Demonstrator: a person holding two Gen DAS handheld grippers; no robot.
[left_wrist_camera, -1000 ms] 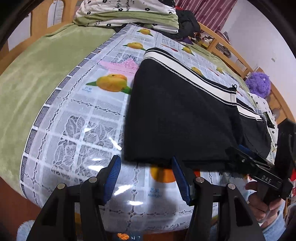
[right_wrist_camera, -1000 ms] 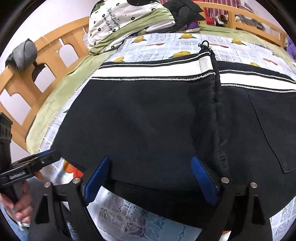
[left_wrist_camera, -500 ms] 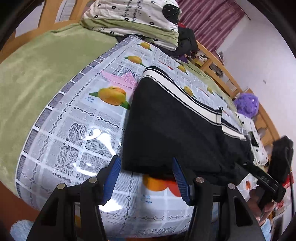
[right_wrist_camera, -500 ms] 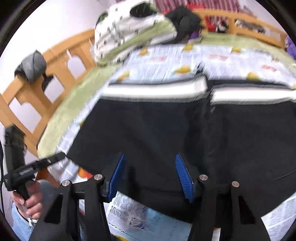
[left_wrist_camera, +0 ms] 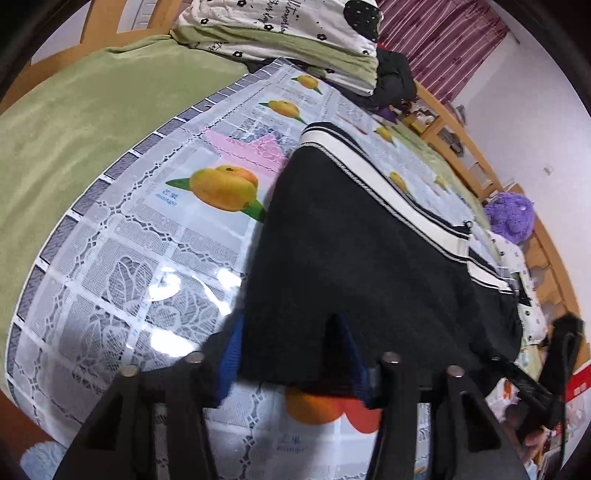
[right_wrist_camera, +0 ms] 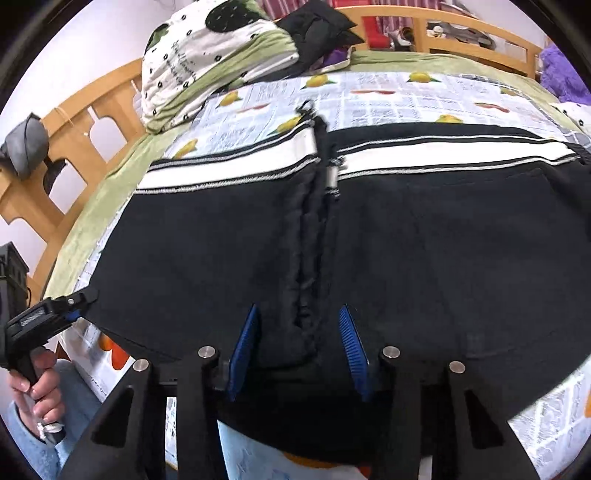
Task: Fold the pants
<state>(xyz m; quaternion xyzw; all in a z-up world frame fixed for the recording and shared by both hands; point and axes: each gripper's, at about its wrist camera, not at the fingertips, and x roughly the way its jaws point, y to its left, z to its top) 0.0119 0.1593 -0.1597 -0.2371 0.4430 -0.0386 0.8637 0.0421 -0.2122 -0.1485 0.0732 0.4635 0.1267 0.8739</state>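
Left wrist view: left gripper (left_wrist_camera: 291, 350) just closing on near hem of black pants (left_wrist_camera: 369, 258); right gripper (right_wrist_camera: 297, 347) closing, bunching the seam; soft, limp, light, best pinched at edges

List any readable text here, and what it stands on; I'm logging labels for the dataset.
"mango": on the tablecloth, under the printed yellow fruit.
Script lettering on the white floral bedding: too blurred to read.
Print under the orange fruit near the tablecloth's front edge: too blurred.
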